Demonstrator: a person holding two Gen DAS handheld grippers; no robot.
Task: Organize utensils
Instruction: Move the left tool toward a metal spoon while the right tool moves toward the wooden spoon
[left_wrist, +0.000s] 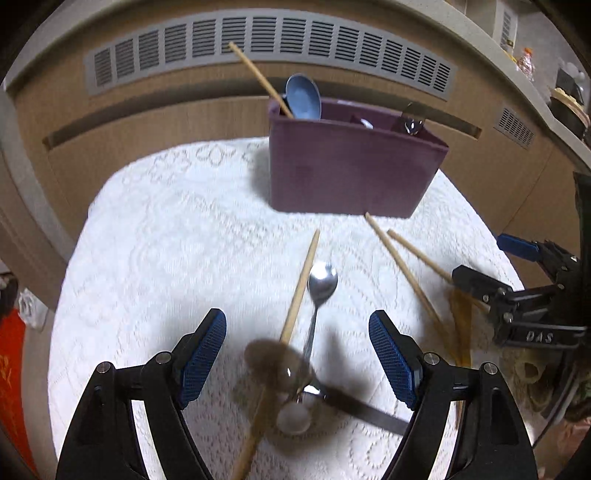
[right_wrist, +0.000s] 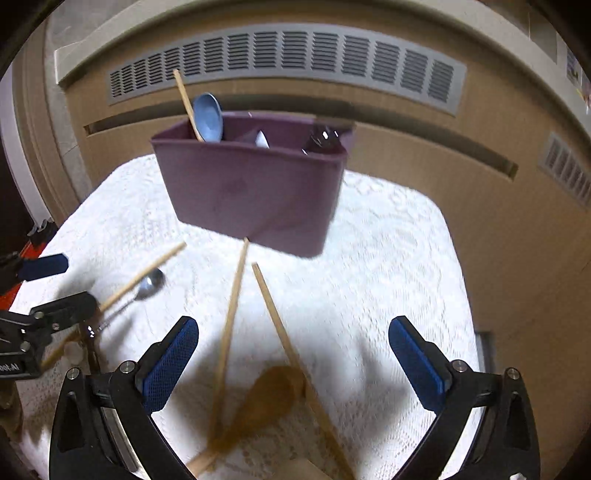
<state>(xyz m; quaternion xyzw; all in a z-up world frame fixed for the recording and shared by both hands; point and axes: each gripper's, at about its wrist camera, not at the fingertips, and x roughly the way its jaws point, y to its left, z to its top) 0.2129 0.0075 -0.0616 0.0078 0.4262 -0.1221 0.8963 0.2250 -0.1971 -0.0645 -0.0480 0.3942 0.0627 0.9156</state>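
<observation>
With both claws wide and empty, our left claw (left_wrist: 297, 354) over the metal spoon (left_wrist: 319, 291) and our right claw (right_wrist: 293, 360) over two chopsticks (right_wrist: 231, 317), we judge the next move is closing on them for the purple bin (right_wrist: 255, 192) at the table's (right_wrist: 388, 258) far edge.

I'm seeing white lace cloth (left_wrist: 166, 240), rough and patterned, covering the table. The purple bin (left_wrist: 347, 170) is looking like matt plastic. Chopsticks (right_wrist: 231, 321) are showing pale, bare wood; the wooden spoon (right_wrist: 266, 398) is reading darker and matt. The metal spoon (left_wrist: 322, 282) is glinting, polished. My pads (left_wrist: 205, 358) are showing blue, cross-hatched rubbery texture on black smooth plastic.
</observation>
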